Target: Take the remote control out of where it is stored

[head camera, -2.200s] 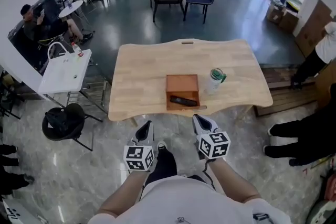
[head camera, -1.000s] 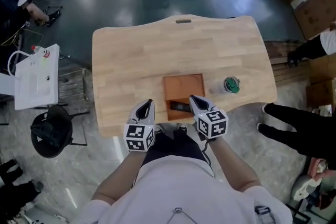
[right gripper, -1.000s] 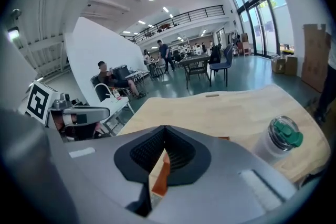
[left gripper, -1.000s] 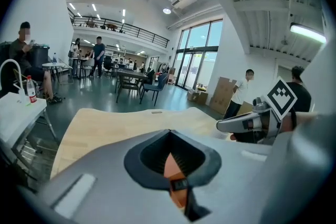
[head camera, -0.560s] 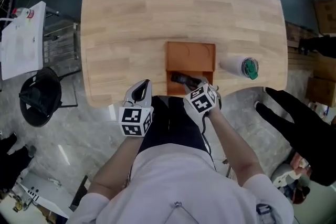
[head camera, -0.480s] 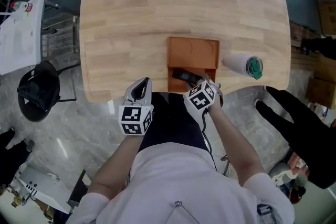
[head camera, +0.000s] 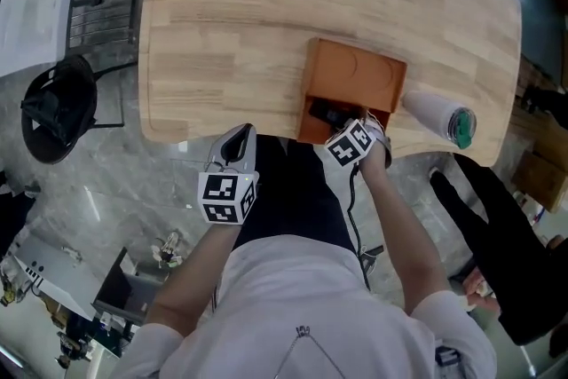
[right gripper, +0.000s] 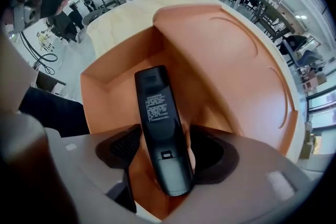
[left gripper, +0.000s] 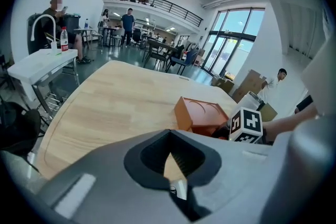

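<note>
Remote control (right gripper: 160, 123), black and slim, is pictured lying flat at the near end of an open wooden box (head camera: 355, 71), which is set at the near edge of the tabletop (head camera: 266, 13). Its near end is straddled by the right claw (right gripper: 165, 152), whose jaws are parted, with a gap left on one side; no grip is judged to be made yet. The left claw (left gripper: 170, 165) is held to the left of the box, its jaws drawn together on nothing. The remote is judged light, rigid and smooth-cased, and best pinched across its narrow sides near the battery cover. A wall of the box rises close beside it, so an upward lift is called for. A green-lidded cup (head camera: 439, 113) is seen just right of the box.
</note>
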`<state>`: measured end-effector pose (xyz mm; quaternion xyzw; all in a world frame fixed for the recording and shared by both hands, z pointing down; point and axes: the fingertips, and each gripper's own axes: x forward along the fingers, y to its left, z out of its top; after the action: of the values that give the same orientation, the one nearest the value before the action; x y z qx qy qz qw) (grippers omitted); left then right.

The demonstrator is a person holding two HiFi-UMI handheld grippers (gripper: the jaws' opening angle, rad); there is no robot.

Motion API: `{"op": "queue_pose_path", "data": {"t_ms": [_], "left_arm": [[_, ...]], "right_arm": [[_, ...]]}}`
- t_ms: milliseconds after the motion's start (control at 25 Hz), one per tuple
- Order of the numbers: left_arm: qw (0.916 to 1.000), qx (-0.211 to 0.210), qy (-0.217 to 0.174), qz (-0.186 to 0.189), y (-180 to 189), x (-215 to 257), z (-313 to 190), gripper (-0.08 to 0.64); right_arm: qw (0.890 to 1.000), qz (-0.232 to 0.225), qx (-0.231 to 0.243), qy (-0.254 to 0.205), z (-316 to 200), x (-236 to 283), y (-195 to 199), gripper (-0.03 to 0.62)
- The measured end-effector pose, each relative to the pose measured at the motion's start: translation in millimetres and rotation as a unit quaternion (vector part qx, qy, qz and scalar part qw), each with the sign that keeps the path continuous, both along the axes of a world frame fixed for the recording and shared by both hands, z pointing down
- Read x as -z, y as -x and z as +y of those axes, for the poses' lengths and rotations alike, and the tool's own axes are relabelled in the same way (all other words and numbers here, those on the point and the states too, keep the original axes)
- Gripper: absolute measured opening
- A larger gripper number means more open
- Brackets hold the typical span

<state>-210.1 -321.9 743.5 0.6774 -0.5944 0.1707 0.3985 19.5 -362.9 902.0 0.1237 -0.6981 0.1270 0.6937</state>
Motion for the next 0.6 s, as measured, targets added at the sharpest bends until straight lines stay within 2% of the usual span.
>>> {"op": "queue_pose_path", "data": {"t_ms": [160, 280, 480, 600], "left_arm": [[0.9999, 0.01, 0.007, 0.001, 2.9, -6.6, 8.9, 0.0], [0.9999, 0.012, 0.005, 0.003, 1.8, -5.8, 10.2, 0.0], [0.9999, 0.01, -0.005, -0.002, 1.0, 3.1, 10.0, 0.0], [0.9999, 0.01, -0.01, -0.008, 2.4, 12.3, 12.8, 0.0]], "right_arm": [[1.0, 0.002, 0.02, 0.0, 0.4, -0.5, 1.5, 0.319], [0.999, 0.004, 0.041, -0.013, 1.5, -1.3, 0.2, 0.258], [0.998, 0.0, 0.064, -0.001, 11.3, 3.7, 3.4, 0.252], [0.996, -0.012, 0.085, -0.009, 13.6, 20.1, 6.3, 0.252]]}}
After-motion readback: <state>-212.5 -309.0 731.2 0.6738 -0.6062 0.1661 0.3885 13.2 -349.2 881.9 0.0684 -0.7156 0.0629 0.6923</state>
